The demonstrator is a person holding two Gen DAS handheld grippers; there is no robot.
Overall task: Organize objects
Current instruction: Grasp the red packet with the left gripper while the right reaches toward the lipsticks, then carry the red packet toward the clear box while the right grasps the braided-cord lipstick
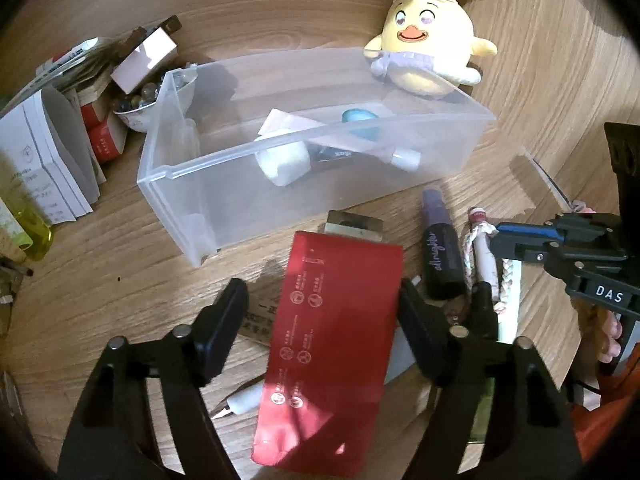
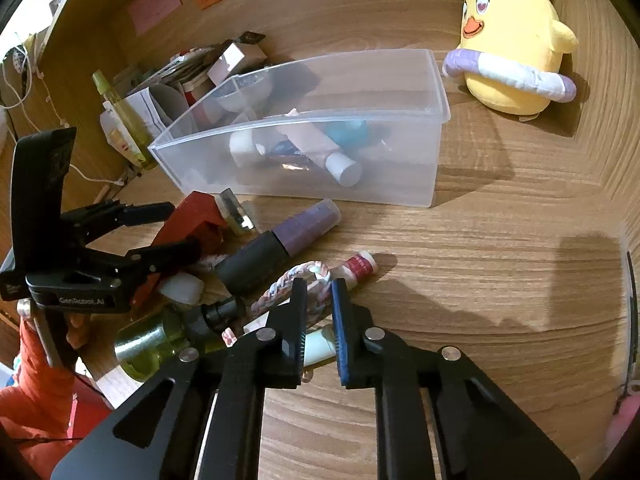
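Left tool (image 1: 320,312) straddling red pouch (image 1: 328,340), right tool (image 2: 319,320) pinching white tube (image 2: 320,346)

Beside the clear bin (image 1: 224,216): a red pouch (image 1: 332,344), a purple-and-black bottle (image 1: 442,248), a yellow plush chick (image 1: 430,40).

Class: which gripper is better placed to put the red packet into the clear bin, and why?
Left. The left gripper straddles the red packet below the clear bin; the right gripper is closed on a braided cord.

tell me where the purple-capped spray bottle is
In the right wrist view the purple-capped spray bottle lies on the table just in front of the clear bin, beside the braided cord.
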